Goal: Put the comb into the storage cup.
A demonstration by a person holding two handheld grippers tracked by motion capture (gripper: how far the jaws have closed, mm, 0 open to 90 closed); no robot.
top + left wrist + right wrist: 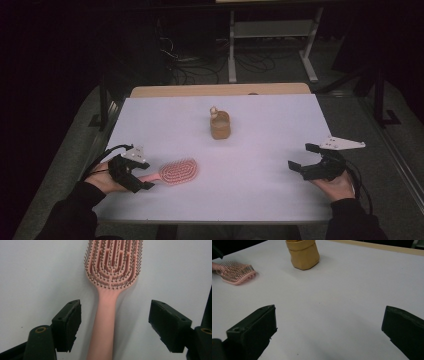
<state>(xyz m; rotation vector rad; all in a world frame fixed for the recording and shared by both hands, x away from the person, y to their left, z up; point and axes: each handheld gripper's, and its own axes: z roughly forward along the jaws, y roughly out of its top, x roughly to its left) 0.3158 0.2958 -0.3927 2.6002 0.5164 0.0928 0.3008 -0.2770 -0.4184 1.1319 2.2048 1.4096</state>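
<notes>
A pink hairbrush (179, 171) lies bristles up on the white table (250, 195), at the front left, with its handle pointing left. My left gripper (146, 176) is open and straddles that handle. In the left gripper view the handle (103, 322) runs between the two pads (72, 322) with a gap on each side. My right gripper (299, 155) rests at the front right, open, with bare table between its jaws (329, 312). The right gripper view also takes in the brush head (235, 273) at far left.
A tan soft pouch (220, 126) stands upright at the table's middle back, with a small pale object (214, 111) poking out of its top; the pouch (303, 255) is also seen from the right gripper. A wooden strip (220, 90) edges the far side. Cables and desk legs lie on the floor beyond.
</notes>
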